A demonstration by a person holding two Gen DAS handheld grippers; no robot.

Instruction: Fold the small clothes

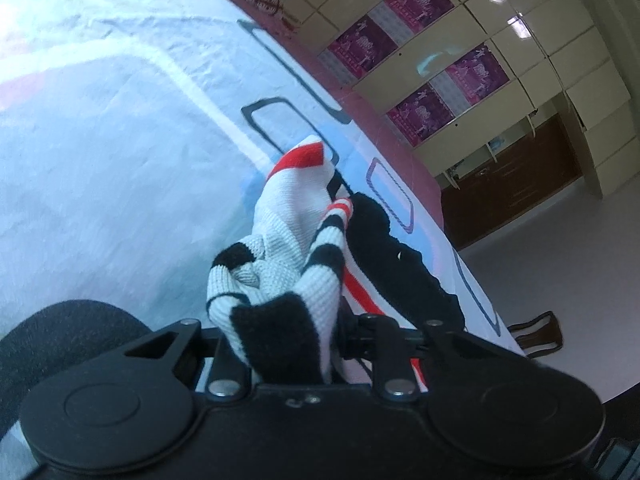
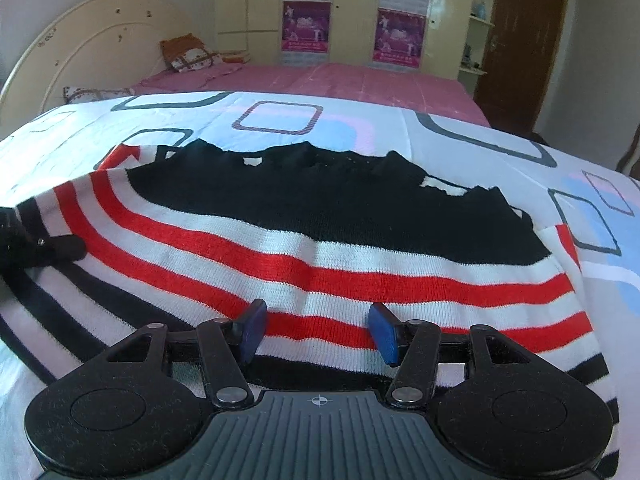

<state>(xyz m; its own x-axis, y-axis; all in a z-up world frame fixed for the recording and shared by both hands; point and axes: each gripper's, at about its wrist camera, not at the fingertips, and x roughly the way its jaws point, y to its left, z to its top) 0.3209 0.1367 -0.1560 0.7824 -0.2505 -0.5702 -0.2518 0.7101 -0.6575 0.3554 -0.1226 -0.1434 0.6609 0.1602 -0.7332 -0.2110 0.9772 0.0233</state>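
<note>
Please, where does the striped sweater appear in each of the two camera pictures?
Left wrist view: the striped sweater is at centre, bunched, rising from the left gripper.
Right wrist view: it lies spread across the middle, under the open right gripper.
Shared landmark: purple posters.

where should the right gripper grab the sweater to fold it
Probably the near striped hem of the sweater, coming in low from the near side. That edge lies flat on the sheet right under the open right gripper, so one finger could slide beneath it. The left gripper already clamps a bunched part at the far left.
</note>
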